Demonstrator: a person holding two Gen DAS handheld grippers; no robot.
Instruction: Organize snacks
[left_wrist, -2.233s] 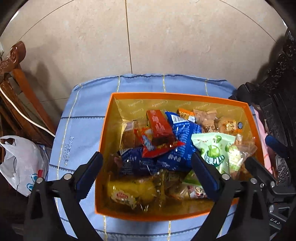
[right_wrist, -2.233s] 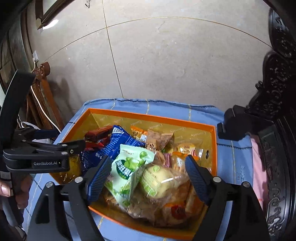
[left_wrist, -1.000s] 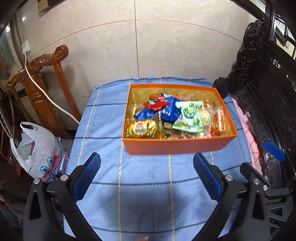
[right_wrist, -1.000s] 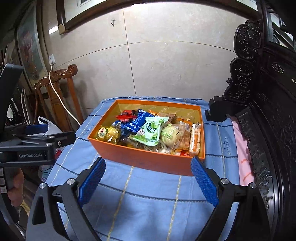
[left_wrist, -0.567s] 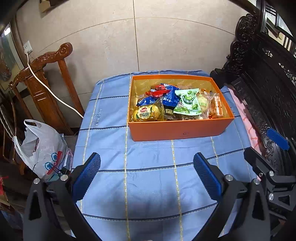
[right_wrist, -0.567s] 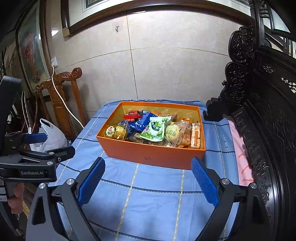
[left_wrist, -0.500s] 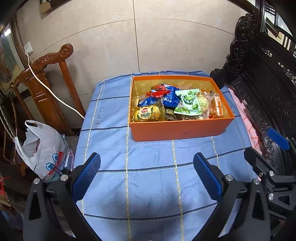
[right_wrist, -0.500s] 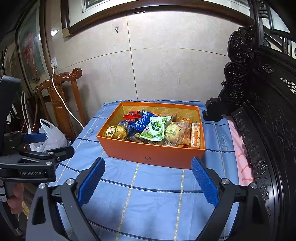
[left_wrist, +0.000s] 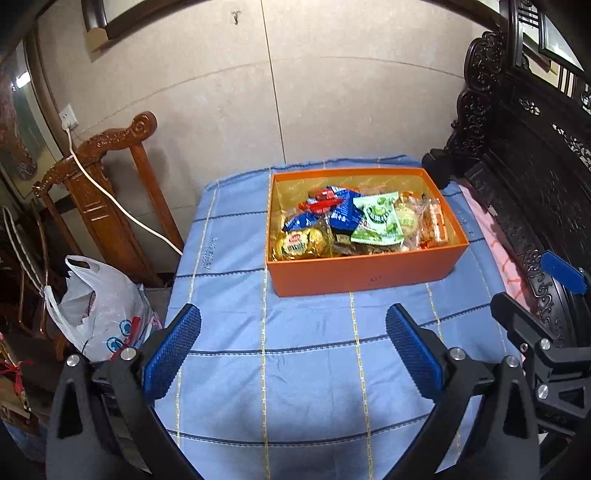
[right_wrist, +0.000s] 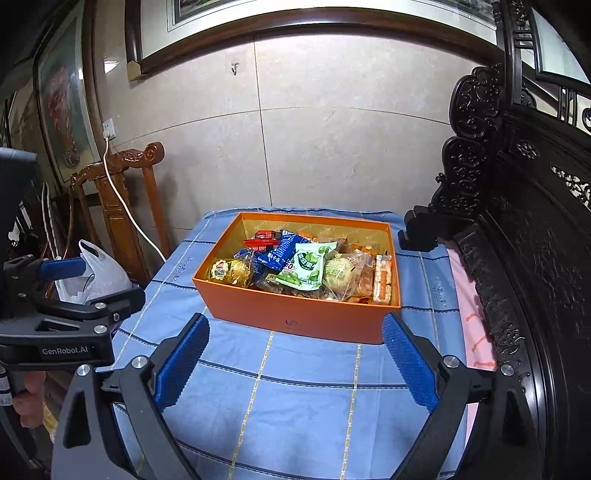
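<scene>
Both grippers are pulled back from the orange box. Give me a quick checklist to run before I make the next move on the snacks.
1. Left gripper open and empty: ok.
2. Right gripper open and empty: ok.
3. Orange box flat on the blue tablecloth, upright: ok.
4. Snacks contained: the green packet, the gold packet and the rest lie inside the walls, none on the cloth: ok.
5. Snacks sorted: they overlap in a heap: not ok.
6. What lies under the top layer: cannot tell.
</scene>
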